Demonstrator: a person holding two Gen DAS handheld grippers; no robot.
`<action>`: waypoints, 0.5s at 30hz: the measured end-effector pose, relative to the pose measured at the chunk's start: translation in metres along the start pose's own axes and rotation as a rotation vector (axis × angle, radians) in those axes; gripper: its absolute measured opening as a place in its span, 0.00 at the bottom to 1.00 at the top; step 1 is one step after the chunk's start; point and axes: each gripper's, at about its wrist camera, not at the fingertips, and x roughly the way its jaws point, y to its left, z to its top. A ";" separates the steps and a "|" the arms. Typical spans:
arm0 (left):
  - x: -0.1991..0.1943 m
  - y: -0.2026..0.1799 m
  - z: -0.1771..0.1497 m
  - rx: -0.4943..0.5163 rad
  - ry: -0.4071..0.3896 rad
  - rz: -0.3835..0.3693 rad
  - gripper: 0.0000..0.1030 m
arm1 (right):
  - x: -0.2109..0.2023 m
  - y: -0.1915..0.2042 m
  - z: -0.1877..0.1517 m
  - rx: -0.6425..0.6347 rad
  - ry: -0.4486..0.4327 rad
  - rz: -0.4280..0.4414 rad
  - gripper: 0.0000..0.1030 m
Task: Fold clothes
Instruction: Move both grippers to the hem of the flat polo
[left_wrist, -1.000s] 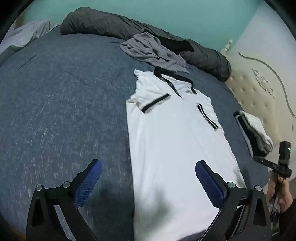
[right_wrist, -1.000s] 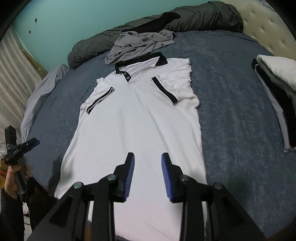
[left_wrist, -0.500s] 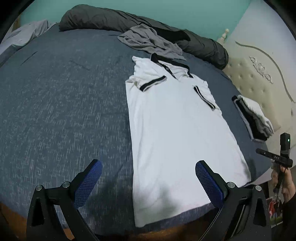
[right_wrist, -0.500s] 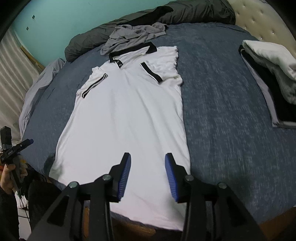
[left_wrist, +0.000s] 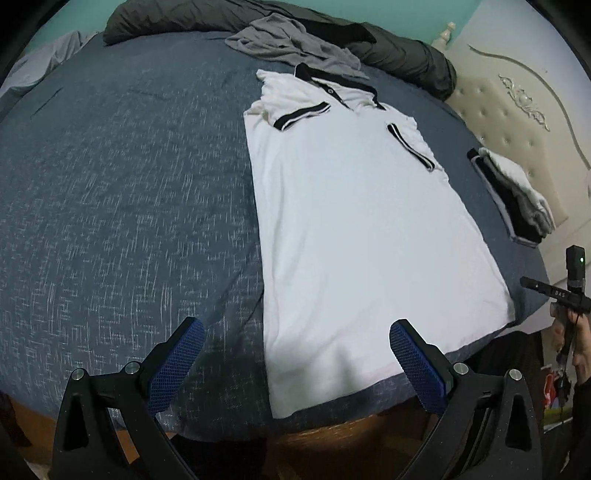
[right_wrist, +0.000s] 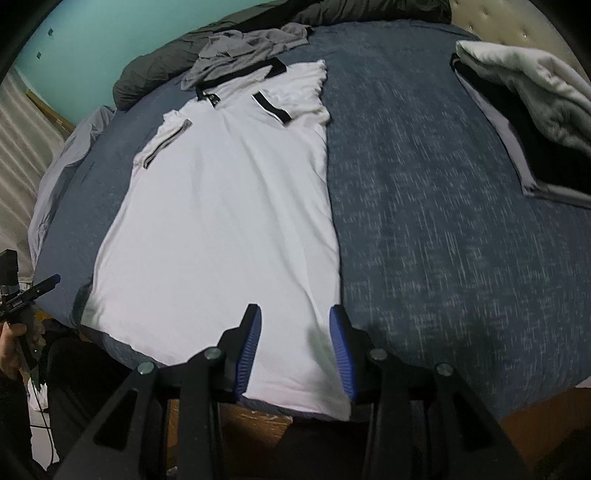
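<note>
Both grippers (left_wrist: 295, 354) (right_wrist: 295, 343) hover open above the flat polo shirt (left_wrist: 362, 221).

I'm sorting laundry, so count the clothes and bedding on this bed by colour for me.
White: 2, the polo shirt spread flat and the folded piece topping the stack.
Grey: 1, the crumpled garment above the collar.
Dark: 2, the folded black item in the stack and the rolled duvet.
Total: 5; the stack may hide more.
</note>
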 end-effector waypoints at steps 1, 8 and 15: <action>0.001 0.001 -0.001 0.001 0.006 0.004 0.99 | 0.001 -0.002 -0.002 0.003 0.005 -0.002 0.37; 0.019 0.005 -0.014 0.023 0.091 0.009 0.77 | 0.011 -0.012 -0.009 0.014 0.046 -0.020 0.37; 0.034 0.010 -0.024 0.025 0.151 0.015 0.58 | 0.018 -0.017 -0.015 0.017 0.074 -0.025 0.37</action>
